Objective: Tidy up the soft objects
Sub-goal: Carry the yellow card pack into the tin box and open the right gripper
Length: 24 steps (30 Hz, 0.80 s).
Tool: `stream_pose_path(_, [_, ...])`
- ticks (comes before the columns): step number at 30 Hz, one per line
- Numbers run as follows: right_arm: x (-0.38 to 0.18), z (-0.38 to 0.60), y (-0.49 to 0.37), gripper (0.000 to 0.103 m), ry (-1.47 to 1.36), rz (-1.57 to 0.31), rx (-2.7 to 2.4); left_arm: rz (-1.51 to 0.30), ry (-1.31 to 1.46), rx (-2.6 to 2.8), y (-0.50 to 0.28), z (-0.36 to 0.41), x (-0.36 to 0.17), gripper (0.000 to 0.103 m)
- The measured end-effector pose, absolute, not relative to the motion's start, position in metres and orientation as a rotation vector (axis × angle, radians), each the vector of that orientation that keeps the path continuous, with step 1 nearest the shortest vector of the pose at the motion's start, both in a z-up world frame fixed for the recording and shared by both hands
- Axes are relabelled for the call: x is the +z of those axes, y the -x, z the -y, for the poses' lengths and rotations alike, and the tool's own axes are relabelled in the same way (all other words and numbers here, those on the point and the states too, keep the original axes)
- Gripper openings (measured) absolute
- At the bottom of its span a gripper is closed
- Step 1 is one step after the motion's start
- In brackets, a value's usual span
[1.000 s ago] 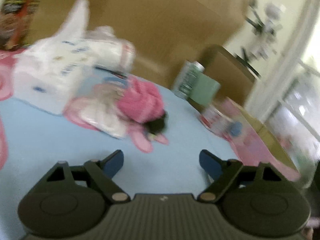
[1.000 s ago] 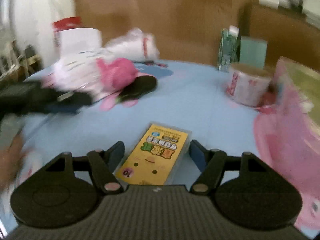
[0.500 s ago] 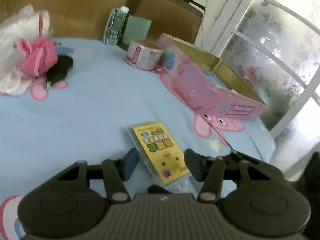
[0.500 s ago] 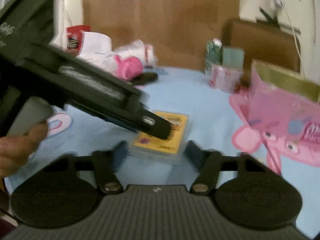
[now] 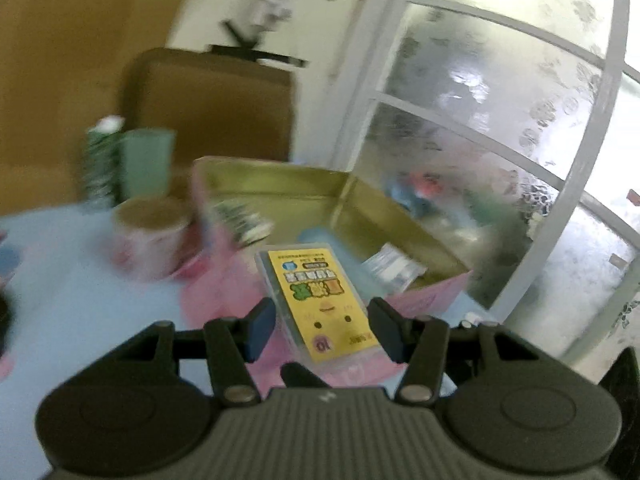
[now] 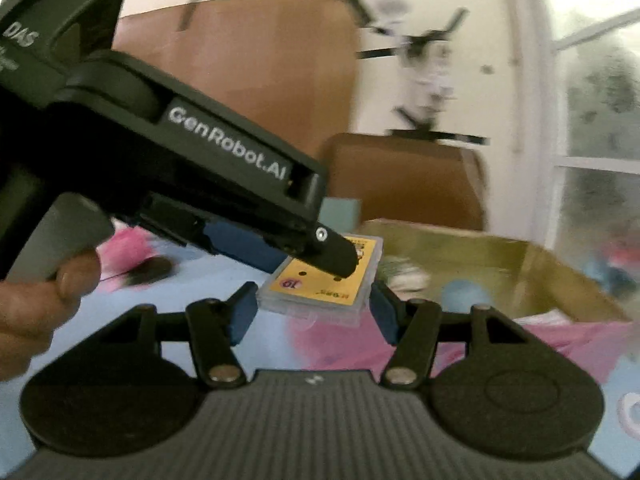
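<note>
The yellow tissue pack (image 5: 320, 300) hung above the near edge of the open pink box (image 5: 400, 216), pinched between my left hand-held gripper (image 5: 322, 328) and my right hand-held gripper (image 6: 312, 312), both of which had just been closing on it. Below lay the pale blue worktop (image 5: 80, 300), and a frosted window (image 5: 500, 120) stood beyond the box.

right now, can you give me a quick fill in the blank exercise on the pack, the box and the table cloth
1. The printed pack lifted in front of the box is ___ in colour.
2. The open box is pink on the outside and ___ on the inside.
3. The cloth that covers the table is light ___.

Missing words: yellow; gold; blue
</note>
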State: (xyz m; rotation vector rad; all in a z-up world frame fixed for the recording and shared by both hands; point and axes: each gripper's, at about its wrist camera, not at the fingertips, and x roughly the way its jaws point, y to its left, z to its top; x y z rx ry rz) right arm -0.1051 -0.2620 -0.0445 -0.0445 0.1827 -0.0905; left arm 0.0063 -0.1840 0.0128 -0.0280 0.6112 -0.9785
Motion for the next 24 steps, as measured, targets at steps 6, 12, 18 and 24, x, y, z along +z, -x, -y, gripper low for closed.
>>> stream_pose_path(6, [-0.039, 0.326, 0.047, 0.066, 0.005, -0.253, -0.183, -0.599, -0.047, -0.940, -0.037, 0.264, -0.001, 0.060])
stream_pose_path(12, [-0.045, 0.343, 0.042, 0.070, -0.027, -0.253, -0.238, -0.598, 0.000, -0.868, -0.043, 0.244, -0.004, 0.059])
stream_pose_path(18, [-0.048, 0.324, 0.099, 0.070, -0.119, -0.177, -0.268, -0.588, -0.042, -0.819, -0.014, 0.206, 0.004, 0.059])
stream_pose_path(24, [-0.052, 0.313, 0.142, 0.071, -0.328, -0.215, -0.252, -0.582, -0.105, -0.802, 0.026, 0.174, 0.002, 0.063])
